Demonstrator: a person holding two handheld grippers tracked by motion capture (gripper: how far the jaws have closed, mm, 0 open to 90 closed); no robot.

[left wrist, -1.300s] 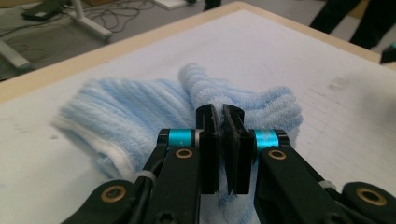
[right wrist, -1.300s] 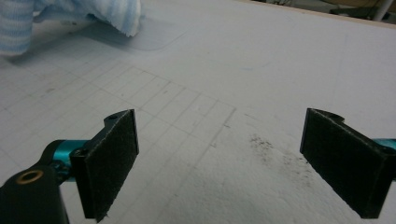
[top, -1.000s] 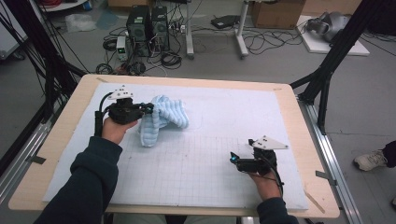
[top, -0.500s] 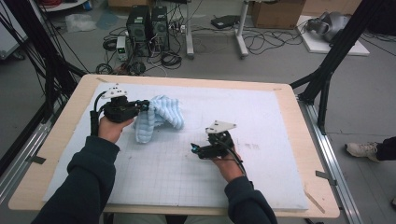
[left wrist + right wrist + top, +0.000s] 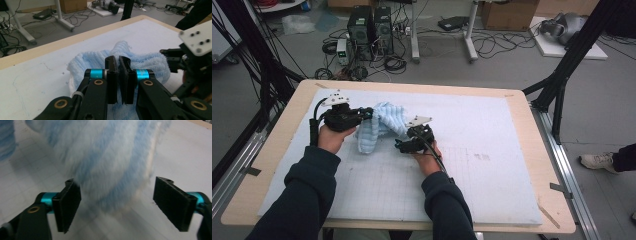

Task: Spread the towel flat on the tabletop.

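L gripper [image 5: 362,114] is clamped tight on the blue towel [image 5: 379,125], bunched up on the white mat [image 5: 492,150] near the table's far-left. R gripper [image 5: 399,146] sits right by it, jaws wide but closing in, nothing pinched btw them yet.

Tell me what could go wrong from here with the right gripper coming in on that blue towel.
1. The right gripper has its jaws apart, just closing, with the towel ahead of them, not yet between the pads; it may pinch only a loose fold, or several layers.
2. The left gripper is shut on the towel's bunched edge; a hard pull by the right could drag the cloth out of that grip.
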